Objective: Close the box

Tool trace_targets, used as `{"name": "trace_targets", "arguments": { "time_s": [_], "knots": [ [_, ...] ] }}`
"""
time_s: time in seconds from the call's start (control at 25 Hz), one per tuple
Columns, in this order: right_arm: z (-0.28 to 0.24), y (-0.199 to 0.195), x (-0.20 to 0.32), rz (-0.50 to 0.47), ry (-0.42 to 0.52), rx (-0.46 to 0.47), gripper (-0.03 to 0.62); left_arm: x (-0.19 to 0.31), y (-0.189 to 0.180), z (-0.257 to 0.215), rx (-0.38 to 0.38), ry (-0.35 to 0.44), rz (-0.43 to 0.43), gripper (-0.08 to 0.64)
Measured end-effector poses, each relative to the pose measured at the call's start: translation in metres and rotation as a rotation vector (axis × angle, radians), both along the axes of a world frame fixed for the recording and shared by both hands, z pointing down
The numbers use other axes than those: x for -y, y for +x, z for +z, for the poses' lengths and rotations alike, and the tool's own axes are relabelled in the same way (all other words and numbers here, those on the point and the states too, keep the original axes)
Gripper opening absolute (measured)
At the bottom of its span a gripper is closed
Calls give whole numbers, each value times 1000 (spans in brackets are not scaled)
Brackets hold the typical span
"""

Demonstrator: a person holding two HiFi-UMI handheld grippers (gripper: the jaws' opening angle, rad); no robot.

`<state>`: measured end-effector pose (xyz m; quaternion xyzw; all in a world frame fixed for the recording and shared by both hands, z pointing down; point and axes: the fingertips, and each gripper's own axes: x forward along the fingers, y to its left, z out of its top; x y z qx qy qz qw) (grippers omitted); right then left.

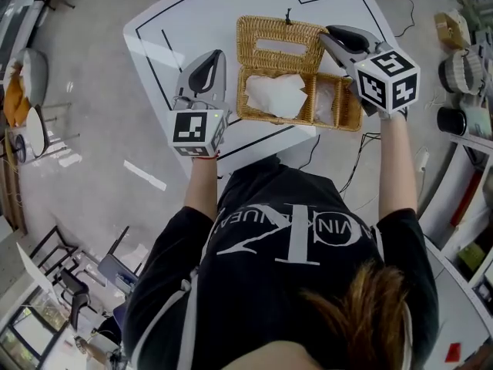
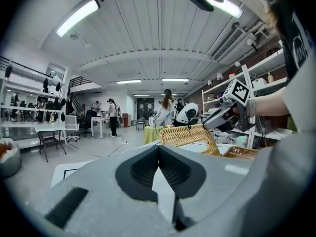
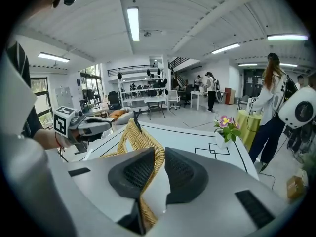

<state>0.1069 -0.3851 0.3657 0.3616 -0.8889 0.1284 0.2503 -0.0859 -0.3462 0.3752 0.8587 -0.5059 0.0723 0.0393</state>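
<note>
A: Left tool (image 1: 216, 58)?
B: Clenched on nothing, just left of the wicker box (image 1: 296, 119) on the tabletop (image 1: 177, 29).
A: And the box?
B: Open, white paper (image 1: 273, 95) inside, lid (image 1: 266, 28) tipped back at the far side. Probably light, stiff, slightly springy weave; best taken by the rim.
A: Right tool (image 1: 330, 35)?
B: Grasping the lid's right edge.

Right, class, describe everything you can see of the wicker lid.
The lid is tan woven wicker, rectangular, with an oblong slot in its middle and a small dark loop on its free edge. It stands raised, tilted up from the far rim of the open box. The right tongs grip its side edge.
</note>
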Motion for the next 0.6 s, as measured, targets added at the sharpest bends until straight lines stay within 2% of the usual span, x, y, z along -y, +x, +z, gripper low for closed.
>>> {"name": "trace_targets", "arguments": {
  "time_s": [0.6],
  "knots": [
    [-16,-2,-29,36,113,-5,55,-33,-6,-19,10,40,-31,11]
  ]
}}
